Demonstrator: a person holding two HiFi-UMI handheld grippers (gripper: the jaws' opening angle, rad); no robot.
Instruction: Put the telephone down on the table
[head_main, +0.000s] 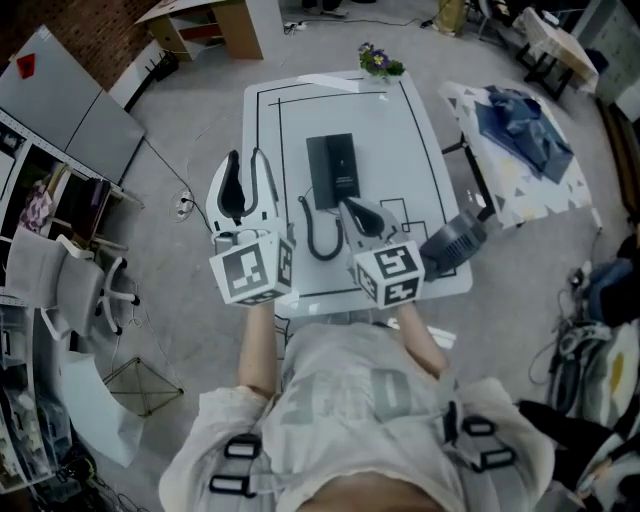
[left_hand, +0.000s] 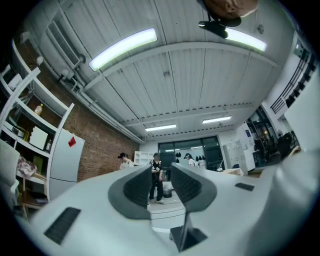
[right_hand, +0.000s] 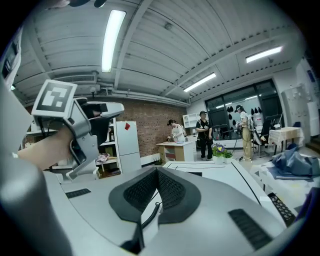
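Observation:
The black telephone (head_main: 333, 168) lies flat near the middle of the white table (head_main: 420, 150), and its coiled cord (head_main: 318, 238) loops toward the near edge. My right gripper (head_main: 352, 210) hovers low over the cord's right end with its tips together. In the right gripper view the gripper (right_hand: 157, 175) shows the cord (right_hand: 151, 216) through the gap below the pads, and I cannot tell if it is pinched. My left gripper (head_main: 248, 178) is raised off the table's left edge. It points upward in the left gripper view (left_hand: 161, 187), jaws apart with nothing between them.
A small flower pot (head_main: 380, 62) stands at the table's far edge. A side table with blue cloth (head_main: 520, 130) is to the right, a grey object (head_main: 455, 240) by the table's right corner, and an office chair (head_main: 80, 285) to the left. People (right_hand: 204, 132) stand far off.

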